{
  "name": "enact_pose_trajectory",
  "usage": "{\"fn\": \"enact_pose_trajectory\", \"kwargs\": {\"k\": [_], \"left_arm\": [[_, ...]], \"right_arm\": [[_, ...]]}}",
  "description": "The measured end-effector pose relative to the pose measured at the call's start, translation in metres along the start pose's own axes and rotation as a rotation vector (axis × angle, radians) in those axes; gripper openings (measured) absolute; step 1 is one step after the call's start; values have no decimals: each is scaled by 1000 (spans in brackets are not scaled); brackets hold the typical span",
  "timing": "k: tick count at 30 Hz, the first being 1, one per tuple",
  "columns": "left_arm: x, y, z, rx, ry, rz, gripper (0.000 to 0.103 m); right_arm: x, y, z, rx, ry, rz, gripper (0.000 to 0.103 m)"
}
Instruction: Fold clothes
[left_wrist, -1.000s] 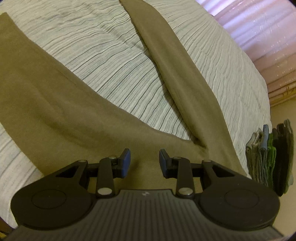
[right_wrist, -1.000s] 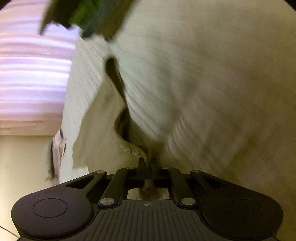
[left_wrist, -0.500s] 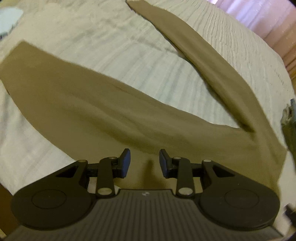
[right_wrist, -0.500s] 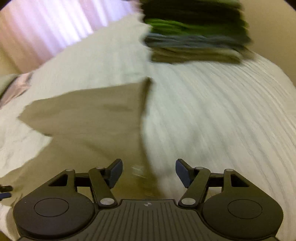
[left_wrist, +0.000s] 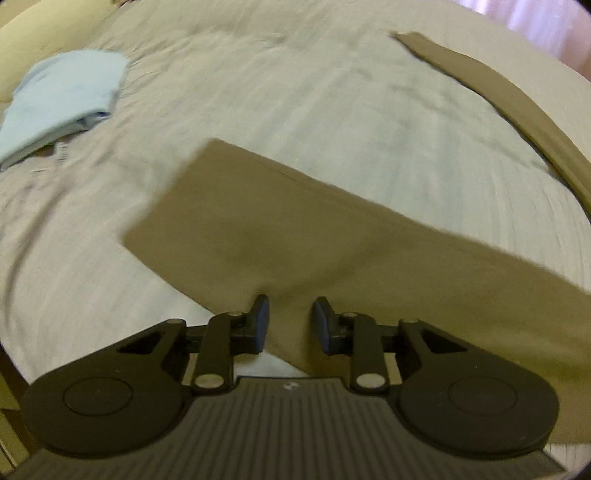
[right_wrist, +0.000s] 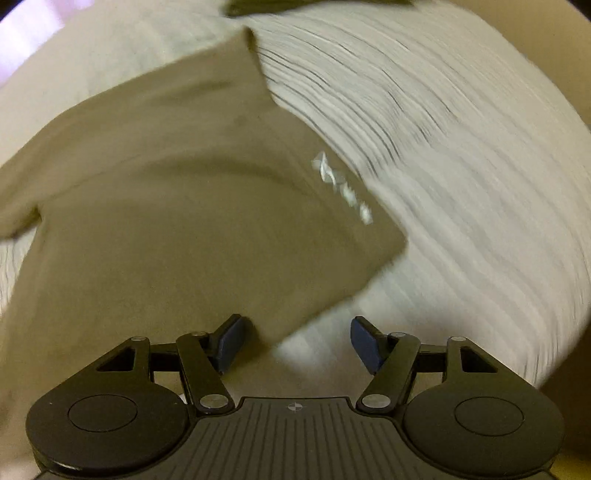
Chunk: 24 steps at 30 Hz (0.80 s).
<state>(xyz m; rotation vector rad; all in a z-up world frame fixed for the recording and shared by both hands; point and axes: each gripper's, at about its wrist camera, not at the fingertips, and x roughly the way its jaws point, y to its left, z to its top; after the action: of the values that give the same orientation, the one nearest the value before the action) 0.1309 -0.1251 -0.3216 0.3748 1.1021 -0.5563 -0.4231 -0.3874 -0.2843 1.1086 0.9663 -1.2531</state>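
One olive-brown garment lies spread flat on the bed, and that's your piece. From your left wrist camera, a broad panel of it runs from a squared-off end mid-frame down to the lower right, while a narrow strip of the same cloth trails along the far right edge. From your right wrist camera, the same garment fills the left half, with a small pale print near its right edge; that view is smeared with motion blur, so the print can't be read.

Your left claw sits low over the cloth's near edge, jaws apart, nothing between them. Your right claw is spread wider, its left finger over the fabric, its right finger over the striped bedding, gripping nothing.

Further out, a light blue folded item rests at the far left of the bed. Something dark, possibly stacked clothes, sits at the top of the right view.
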Motion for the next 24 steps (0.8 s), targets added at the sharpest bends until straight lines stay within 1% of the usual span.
{"fn": "enact_pose_trajectory", "kwargs": {"k": [2, 4, 5, 6, 7, 8, 11, 14, 19, 24], "left_arm": [[-6, 13, 17, -9, 38, 4, 26], [-13, 26, 33, -17, 76, 7, 27], [-16, 32, 41, -21, 95, 9, 27], [-20, 35, 49, -17, 114, 9, 28], [-27, 27, 52, 16, 133, 4, 29], [-34, 19, 54, 46, 148, -2, 30], [-54, -4, 58, 107, 133, -24, 35], [-73, -27, 61, 167, 118, -46, 38], [-105, -65, 67, 268, 92, -83, 41], [-138, -104, 72, 368, 66, -119, 47]], "right_arm": [[-8, 15, -8, 42, 33, 5, 67], [-19, 37, -18, 10, 57, 8, 67], [-27, 47, -23, -15, 63, 16, 69], [-35, 56, -27, -43, 67, 25, 75], [-44, 66, -30, -73, 63, 32, 92], [-52, 77, -32, -102, 56, 37, 97], [-80, 99, -42, -187, 20, 42, 97], [-97, 110, -45, -222, 1, 28, 97], [-131, 109, -55, -191, -24, 22, 97], [-153, 97, -51, -158, -28, 41, 97]]}}
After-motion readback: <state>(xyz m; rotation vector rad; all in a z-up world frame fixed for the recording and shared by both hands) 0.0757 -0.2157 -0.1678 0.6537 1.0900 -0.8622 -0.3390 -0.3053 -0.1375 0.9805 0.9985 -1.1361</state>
